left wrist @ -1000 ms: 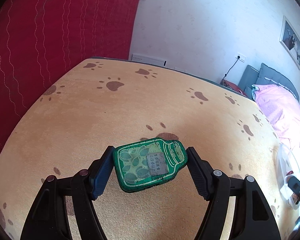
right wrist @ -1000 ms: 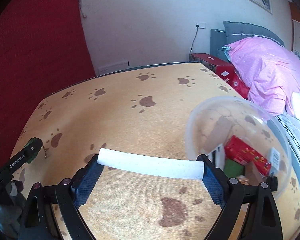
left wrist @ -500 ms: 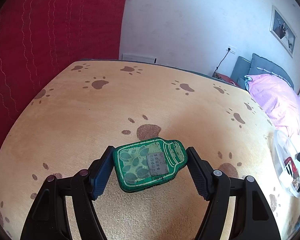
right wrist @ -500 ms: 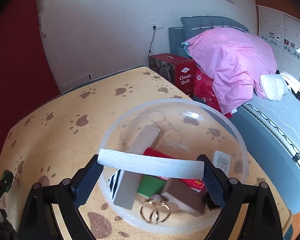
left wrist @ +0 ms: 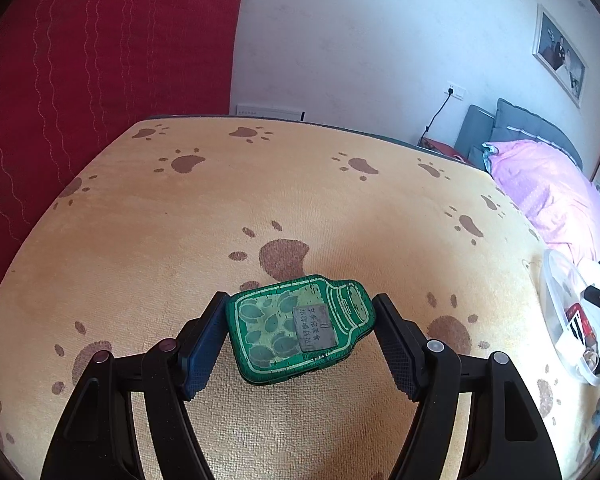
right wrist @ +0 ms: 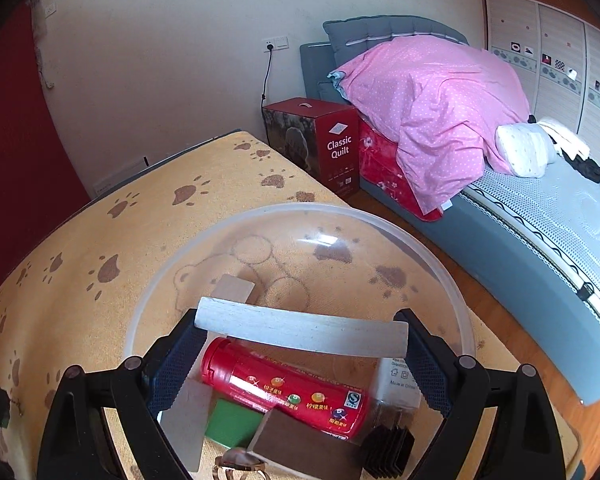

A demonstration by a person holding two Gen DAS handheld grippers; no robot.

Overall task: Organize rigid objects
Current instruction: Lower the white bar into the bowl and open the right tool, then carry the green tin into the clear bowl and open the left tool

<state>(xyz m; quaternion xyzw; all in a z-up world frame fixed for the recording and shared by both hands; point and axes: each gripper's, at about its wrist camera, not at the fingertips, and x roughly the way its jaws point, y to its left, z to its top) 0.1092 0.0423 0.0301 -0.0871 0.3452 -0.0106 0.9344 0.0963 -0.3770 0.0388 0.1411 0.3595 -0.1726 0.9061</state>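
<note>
Jaws of the right gripper (right wrist: 301, 332) are pinching a white flat bar (right wrist: 300, 330) by its two ends, holding it level above a clear plastic bowl (right wrist: 439, 276). The bowl is holding a red tube (right wrist: 284, 394), a green block (right wrist: 232, 424) and wooden pieces. Left gripper (left wrist: 300, 330) is clamping a green bottle-shaped tin (left wrist: 296, 326) between its pads, above the paw-print tablecloth (left wrist: 260, 200); the bowl is sitting at that view's right edge.

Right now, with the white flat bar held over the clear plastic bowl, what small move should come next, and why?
Probably open the right gripper to release the white flat bar: it is clamped by its ends above the clear plastic bowl, over the red tube.
</note>
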